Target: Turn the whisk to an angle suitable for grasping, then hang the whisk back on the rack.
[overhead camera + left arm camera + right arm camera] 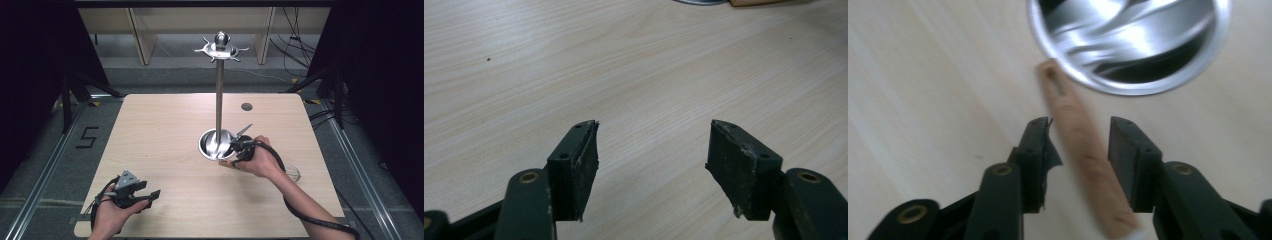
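- The right hand-held gripper is lowered over a wooden handle that lies flat on the counter. Its jaws stand half open, one on each side of the handle, and I see a small gap on both sides, so it does not have hold of the handle yet.
- The far end of the handle has a long hole for hanging and it lies just beside the rim of the steel bowl, right ahead of this hand-held gripper. What kind of tool the handle belongs to I cannot tell, because its other end goes out of the picture below the jaws.
- The left hand-held gripper is wide open and holds nothing. It waits low over bare wood, well apart from the bowl.
- By my judgement the work is at its beginning: the grasp is prepared but not closed. Probably the tool must then be lifted and hung on a hook of the crown at the top of the steel pole; all hooks look free.
- The bowl is the foot of this pole, so the pole rises directly in front of the right hand-held gripper and can stand in the way of a lift.
- A wire whisk lies on the counter behind the right hand, partly hidden by the forearm.
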### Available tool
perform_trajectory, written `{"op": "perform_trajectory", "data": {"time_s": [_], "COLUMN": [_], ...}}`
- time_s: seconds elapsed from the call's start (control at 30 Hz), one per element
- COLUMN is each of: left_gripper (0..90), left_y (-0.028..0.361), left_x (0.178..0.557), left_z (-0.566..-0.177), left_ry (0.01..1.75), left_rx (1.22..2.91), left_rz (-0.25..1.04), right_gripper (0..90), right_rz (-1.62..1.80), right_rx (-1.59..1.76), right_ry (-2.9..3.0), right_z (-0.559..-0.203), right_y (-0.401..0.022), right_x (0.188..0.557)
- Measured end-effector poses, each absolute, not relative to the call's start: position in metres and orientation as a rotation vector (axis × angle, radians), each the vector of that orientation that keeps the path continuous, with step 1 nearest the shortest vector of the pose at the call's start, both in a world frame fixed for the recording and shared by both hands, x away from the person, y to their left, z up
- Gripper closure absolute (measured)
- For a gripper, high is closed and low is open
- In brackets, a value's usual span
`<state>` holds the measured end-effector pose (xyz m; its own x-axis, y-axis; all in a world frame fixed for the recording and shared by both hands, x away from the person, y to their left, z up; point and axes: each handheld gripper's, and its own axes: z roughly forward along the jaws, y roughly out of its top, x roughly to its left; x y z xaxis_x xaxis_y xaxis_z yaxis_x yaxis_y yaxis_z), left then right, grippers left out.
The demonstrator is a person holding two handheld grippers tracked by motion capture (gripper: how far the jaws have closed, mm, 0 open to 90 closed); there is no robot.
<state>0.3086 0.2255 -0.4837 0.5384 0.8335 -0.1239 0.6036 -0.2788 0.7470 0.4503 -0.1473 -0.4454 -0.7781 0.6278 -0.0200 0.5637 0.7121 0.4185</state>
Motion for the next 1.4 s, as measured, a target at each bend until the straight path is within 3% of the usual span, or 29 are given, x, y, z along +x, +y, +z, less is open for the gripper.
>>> {"op": "perform_trajectory", "data": {"time_s": [0.27, 0.7, 1.4], "left_gripper": [36.2, 36.1, 35.7], "left_y": [0.225, 0.215, 0.223], "left_x": [0.31, 0.313, 0.31], "left_z": [-0.484, -0.485, -0.486], "left_ry": [1.149, 1.157, 1.151], "left_rx": [2.003, 1.992, 2.006], "left_rz": [0.37, 0.354, 0.365], "right_gripper": [49.7, 47.9, 57.7], "right_rz": [0.448, 0.372, 0.157], "right_rx": [0.876, 0.805, 0.458], "right_ry": [2.827, 2.908, 2.976], "right_z": [-0.446, -0.453, -0.458], "right_y": [-0.176, -0.198, -0.183], "right_x": [0.459, 0.455, 0.463]}}
